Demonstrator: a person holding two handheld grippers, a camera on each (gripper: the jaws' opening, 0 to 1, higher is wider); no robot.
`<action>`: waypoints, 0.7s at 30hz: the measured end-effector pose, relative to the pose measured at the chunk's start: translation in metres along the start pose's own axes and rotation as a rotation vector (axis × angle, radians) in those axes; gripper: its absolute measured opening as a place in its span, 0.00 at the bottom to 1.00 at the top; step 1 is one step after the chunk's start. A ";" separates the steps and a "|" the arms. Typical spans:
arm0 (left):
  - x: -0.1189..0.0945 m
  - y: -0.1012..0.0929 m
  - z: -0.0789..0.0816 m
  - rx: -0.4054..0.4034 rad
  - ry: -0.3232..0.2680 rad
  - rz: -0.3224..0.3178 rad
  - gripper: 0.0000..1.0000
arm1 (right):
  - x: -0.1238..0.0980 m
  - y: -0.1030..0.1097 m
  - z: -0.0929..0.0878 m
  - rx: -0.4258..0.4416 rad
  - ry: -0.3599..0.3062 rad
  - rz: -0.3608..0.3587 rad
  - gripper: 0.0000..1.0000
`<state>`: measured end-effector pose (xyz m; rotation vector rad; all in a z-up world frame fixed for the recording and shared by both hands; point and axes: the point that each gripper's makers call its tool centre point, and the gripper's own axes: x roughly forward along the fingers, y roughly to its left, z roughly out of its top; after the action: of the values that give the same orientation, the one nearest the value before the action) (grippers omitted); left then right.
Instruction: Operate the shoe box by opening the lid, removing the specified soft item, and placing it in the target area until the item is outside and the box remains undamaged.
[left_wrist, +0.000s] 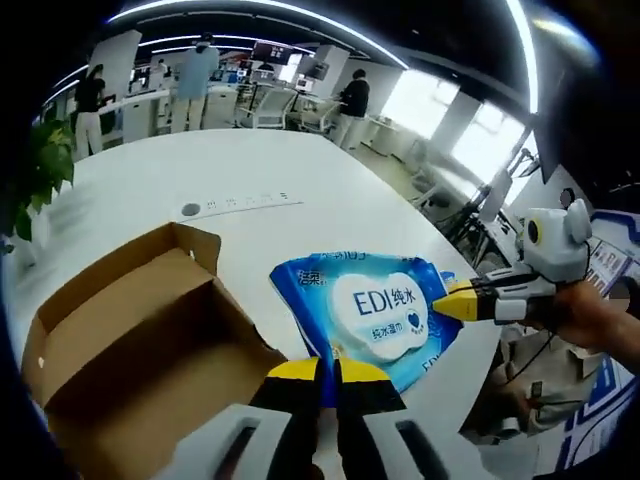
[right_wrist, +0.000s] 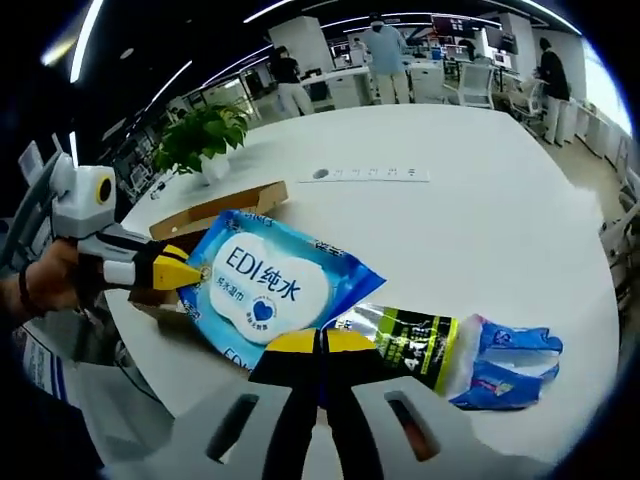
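Pinching blue wipes pack (left_wrist: 372, 312) from opposite edges: left tongs (left_wrist: 327, 372), right tongs (right_wrist: 320, 345); open cardboard box (left_wrist: 130, 340) beside.

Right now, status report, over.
Both tongs, left and right, shut on the wipes pack. Shoe box open beside it. Second packet lies by the right tongs.

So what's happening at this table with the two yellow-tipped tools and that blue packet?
A person is working two handheld grippers. Both the left gripper and the right gripper are shut on edges of a blue wet wipes pack, holding it over the white table. The cardboard shoe box sits open beside it with its lid flaps up. Another pack, black, green and blue, lies on the table nearby.
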<state>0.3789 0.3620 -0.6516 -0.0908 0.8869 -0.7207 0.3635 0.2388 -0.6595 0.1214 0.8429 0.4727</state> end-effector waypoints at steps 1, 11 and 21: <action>0.003 -0.003 0.000 0.005 0.004 -0.004 0.03 | -0.002 -0.003 -0.002 0.005 0.000 -0.003 0.00; 0.028 -0.028 -0.007 0.028 0.044 -0.039 0.03 | -0.013 -0.032 -0.023 0.042 0.017 -0.032 0.00; 0.050 -0.041 -0.009 -0.007 0.041 -0.039 0.04 | -0.009 -0.060 -0.024 0.011 0.063 -0.034 0.00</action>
<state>0.3711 0.3019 -0.6767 -0.1003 0.9296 -0.7581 0.3621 0.1799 -0.6866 0.1029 0.9078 0.4423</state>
